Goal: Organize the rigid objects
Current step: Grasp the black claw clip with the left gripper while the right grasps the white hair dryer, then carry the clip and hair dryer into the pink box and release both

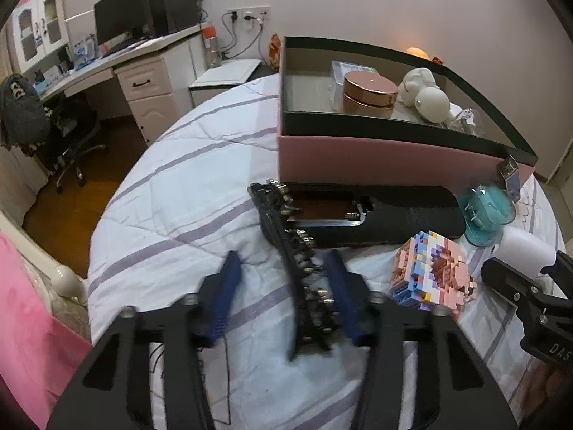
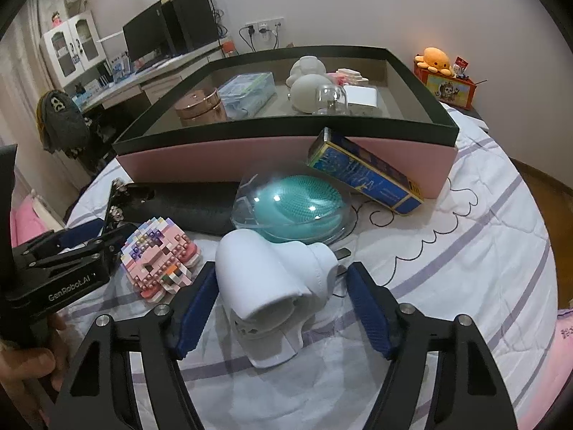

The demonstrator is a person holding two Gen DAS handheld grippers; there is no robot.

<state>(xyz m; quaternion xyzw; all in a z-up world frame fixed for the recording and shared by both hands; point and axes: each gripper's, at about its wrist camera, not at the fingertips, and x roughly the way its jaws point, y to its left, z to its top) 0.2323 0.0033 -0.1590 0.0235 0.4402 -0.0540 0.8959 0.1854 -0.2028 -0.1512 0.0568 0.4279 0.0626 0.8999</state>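
On the striped bed cover lies an open black case [image 1: 401, 215] with a studded lid [image 1: 304, 272]. My left gripper [image 1: 283, 261] is open; the studded lid runs between its blue pads, close against the right pad and apart from the left one. A white plug-in device [image 2: 272, 279] lies between the pads of my right gripper [image 2: 283, 268], which is open, with a gap on its right side. A pink brick model [image 2: 161, 254], a teal brush under a clear dome [image 2: 293, 208] and a blue box [image 2: 361, 172] lie in front of the pink box with a black rim [image 2: 250, 157].
The pink box holds a copper jar [image 2: 200, 107], white figures [image 2: 308, 86], a clear plastic case [image 2: 247, 93] and a glass dome. A desk with a monitor [image 1: 121, 18] and a chair [image 1: 68, 132] stand left, past the bed's edge. An orange plush [image 2: 433, 59] sits back right.
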